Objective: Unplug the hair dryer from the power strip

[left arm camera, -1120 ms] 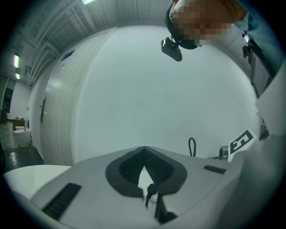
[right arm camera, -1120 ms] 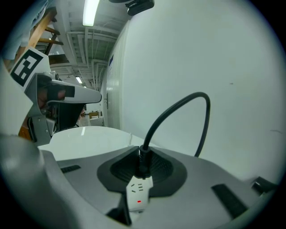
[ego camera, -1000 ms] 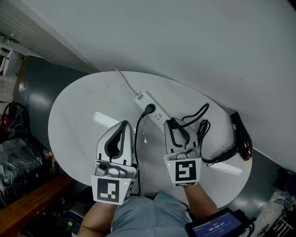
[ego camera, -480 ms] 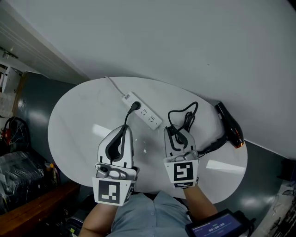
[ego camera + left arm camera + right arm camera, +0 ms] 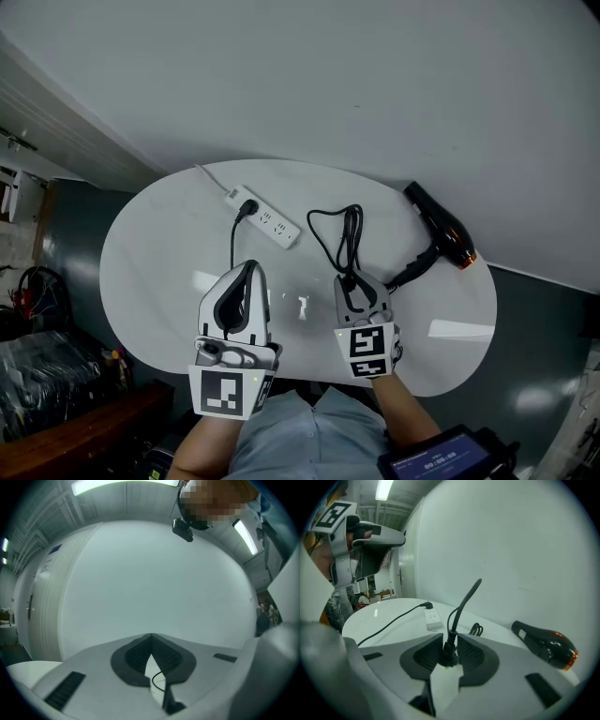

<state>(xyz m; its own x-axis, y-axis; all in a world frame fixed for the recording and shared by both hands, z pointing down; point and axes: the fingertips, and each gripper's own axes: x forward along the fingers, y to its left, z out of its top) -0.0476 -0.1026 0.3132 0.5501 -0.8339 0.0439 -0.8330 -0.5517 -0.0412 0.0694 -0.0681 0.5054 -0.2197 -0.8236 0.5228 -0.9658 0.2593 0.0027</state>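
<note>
Hair dryer (image 5: 441,228), black with an orange end, lies on its side at the far right of the white oval counter (image 5: 150,253), close to the wall. Its black cord (image 5: 349,232) runs from the handle toward the person, makes a long loop on the counter, and ends in the plug (image 5: 449,651). That plug stands between the jaws of the right tongs (image 5: 357,281). Those jaws are opening. The plug sits upright between them, cord end pointing up and away from the person, and it looks to be touching both pads. Judging by this, the plug is already out of the power strip (image 5: 266,221). The strip is a white bar lying slantwise on the counter, ahead of the right tongs and off to their left. It is well apart from them, with the cord loop in between. A second black plug (image 5: 246,207) sits near the strip's left end. Its thin cord (image 5: 232,246) leads back toward the person's side of the counter, and what it belongs to does not show. The left tongs (image 5: 247,268) are clenched, tips together and gripping nothing, over the counter to the left of the right tongs and nearer the strip. The next move seems to turn on the bare counter lying just under the held plug, so a release there should leave it clear of the strip.
</note>
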